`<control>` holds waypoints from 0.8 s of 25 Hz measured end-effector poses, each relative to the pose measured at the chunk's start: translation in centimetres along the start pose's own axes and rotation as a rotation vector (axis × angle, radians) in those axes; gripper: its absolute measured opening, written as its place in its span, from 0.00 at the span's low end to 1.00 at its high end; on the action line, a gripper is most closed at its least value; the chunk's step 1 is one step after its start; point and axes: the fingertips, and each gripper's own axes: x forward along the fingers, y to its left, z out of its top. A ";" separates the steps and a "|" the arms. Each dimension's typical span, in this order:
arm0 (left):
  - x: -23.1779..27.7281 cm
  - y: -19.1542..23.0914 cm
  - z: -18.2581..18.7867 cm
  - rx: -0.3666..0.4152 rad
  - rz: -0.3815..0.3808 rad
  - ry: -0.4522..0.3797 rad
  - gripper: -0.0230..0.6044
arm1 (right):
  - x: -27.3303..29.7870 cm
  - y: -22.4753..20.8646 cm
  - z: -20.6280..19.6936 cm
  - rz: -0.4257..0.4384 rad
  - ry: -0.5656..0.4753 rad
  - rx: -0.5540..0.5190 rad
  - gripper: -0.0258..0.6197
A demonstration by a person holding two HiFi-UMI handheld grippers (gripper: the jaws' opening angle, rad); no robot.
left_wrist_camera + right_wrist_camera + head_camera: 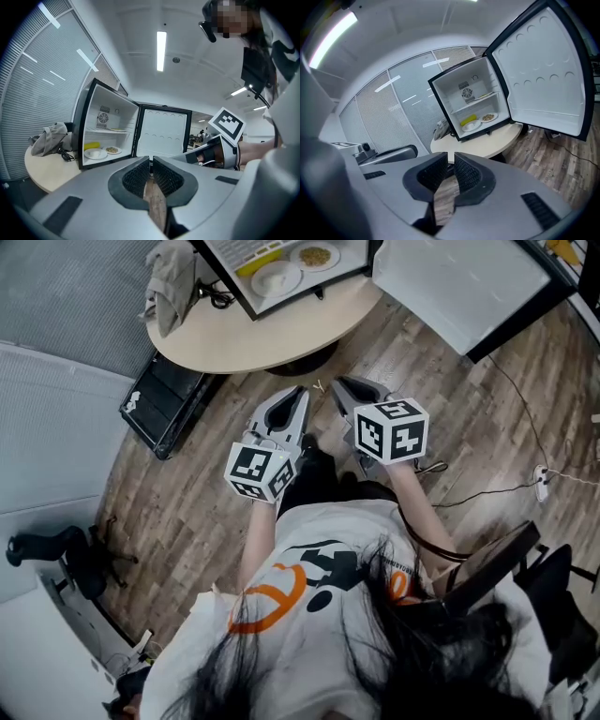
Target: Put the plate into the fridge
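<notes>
Closest to me, the left gripper [151, 159] has its dark ribbed pads all but pressed together, with only a hairline between them and nothing caught there. The right gripper [451, 154] sits just beside it, its pads parted by a narrow slit that is also empty. From the head view I see both of them held out side by side in front of the person's white printed T-shirt [309, 615], each with its black-and-white marker cube toward the body. They hang over the brown wood-plank floor [487, 418], short of the furniture.

Next out is the round beige table [253, 341]. A crumpled grey cloth [172, 276] lies on its left part, and a flat black case [167, 404] lies on the floor beside it.

On the table stands the small black fridge with a white interior [440, 105]. Its white-lined door [543, 70] is swung wide open to the right.

The plain white round plate [471, 125] lies on the bottom of the fridge's compartment, well apart from both grippers. Just beside it are a smaller white plate of brownish food [488, 117] and a yellow oblong thing [468, 119], which I cannot identify. Grey slatted blinds [393, 117] run along the wall behind.
</notes>
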 end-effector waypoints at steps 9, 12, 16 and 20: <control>-2.4 -2.1 -0.7 0.011 0.014 -0.002 0.07 | -1.7 2.0 -1.6 0.029 0.007 -0.032 0.12; -3.1 -2.4 -0.6 0.017 0.020 -0.010 0.07 | -2.1 2.6 -1.9 0.032 0.009 -0.055 0.12; -3.7 -2.6 -0.5 0.025 0.022 -0.015 0.07 | -2.2 3.1 -2.2 0.037 0.006 -0.061 0.11; -4.0 -2.2 -0.3 0.030 0.023 -0.023 0.07 | -1.9 3.4 -2.0 0.037 0.000 -0.068 0.11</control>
